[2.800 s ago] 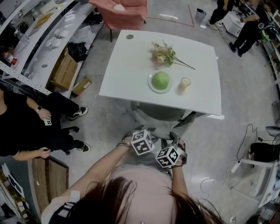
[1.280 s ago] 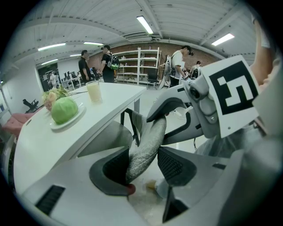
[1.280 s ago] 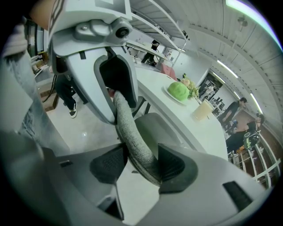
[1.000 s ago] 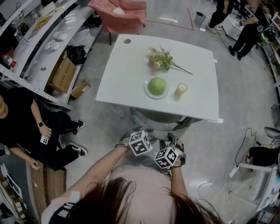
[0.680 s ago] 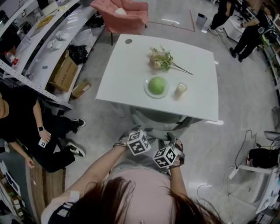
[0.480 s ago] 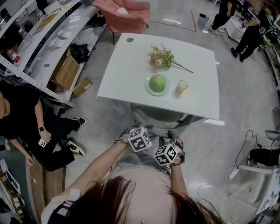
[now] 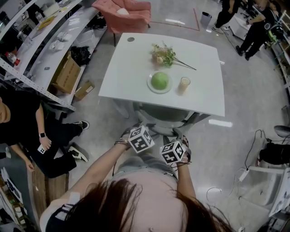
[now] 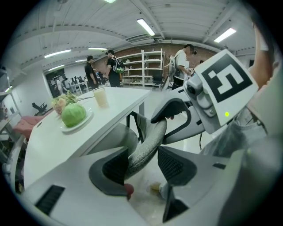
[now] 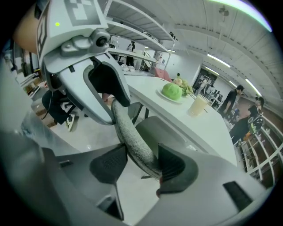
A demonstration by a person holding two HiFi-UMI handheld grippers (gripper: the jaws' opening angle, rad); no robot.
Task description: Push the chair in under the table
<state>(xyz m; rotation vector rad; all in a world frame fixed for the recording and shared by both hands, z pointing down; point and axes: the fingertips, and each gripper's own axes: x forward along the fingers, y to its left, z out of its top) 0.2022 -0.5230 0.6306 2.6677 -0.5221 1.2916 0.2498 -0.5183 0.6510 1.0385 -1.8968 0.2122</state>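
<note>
Left gripper view: the left gripper (image 8: 145,164) has its jaws spread, straddling the grey backrest of the chair (image 8: 149,140), with 1 pad on the fabric and a gap at the other. The right gripper (image 9: 140,167), just beside it, does the same. So neither is clamped, both are only hooked over the rim.

Ahead of the grippers the seat sits partly under the bench (image 7: 131,72).

Risk imo: with that loose hold, an uneven shove could swivel the chair crooked against the bench. A jolt might tip the cup (image 7: 184,83) or roll the cabbage (image 7: 160,80) off its plate (image 7: 149,85). The flowers (image 7: 162,55) lie beyond those.

Glossy grey floor (image 7: 253,68), a pink armchair (image 7: 129,11) past the bench's far edge, and people (image 7: 258,31) far off to the right.
</note>
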